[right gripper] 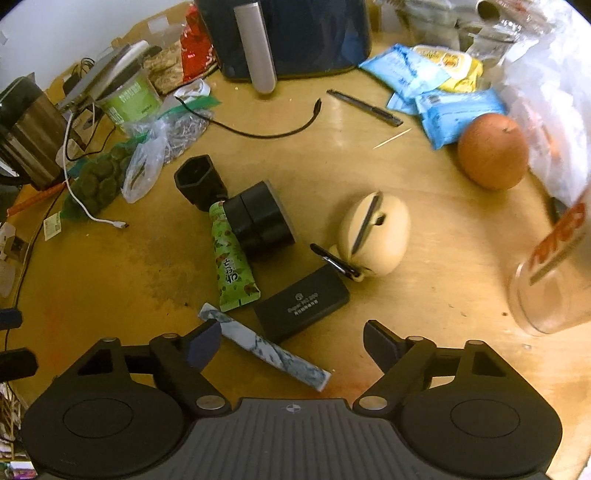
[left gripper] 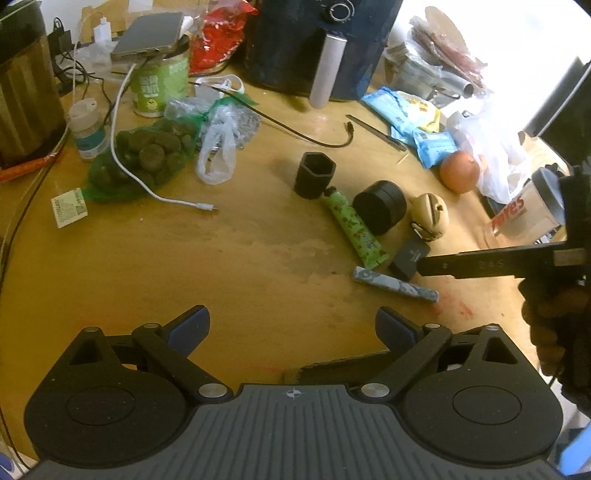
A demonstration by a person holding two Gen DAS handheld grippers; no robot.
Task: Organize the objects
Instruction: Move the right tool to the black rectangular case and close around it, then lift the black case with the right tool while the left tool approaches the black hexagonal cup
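On the wooden table (left gripper: 184, 258) lies a cluster: a black hexagonal cup (right gripper: 199, 181), a green tube (right gripper: 231, 258), a black round case (right gripper: 262, 221), a cream pouch (right gripper: 376, 236) with a black clip, a flat black box (right gripper: 301, 302) and a marbled stick (right gripper: 266, 350). My right gripper (right gripper: 291, 343) is open and empty, just above the black box and marbled stick. My left gripper (left gripper: 291, 326) is open and empty over bare table, left of the cluster (left gripper: 369, 221). The right gripper's finger (left gripper: 480, 264) shows in the left wrist view beside the black box (left gripper: 408, 256).
An orange (right gripper: 493, 149) and blue snack packets (right gripper: 454, 107) lie at the right. A clear cup (right gripper: 554, 288) stands at the right edge. A dark air fryer (right gripper: 295, 33), a green tub (right gripper: 129, 98), cables, a pen (right gripper: 364, 107) and a net bag (left gripper: 147, 158) crowd the back.
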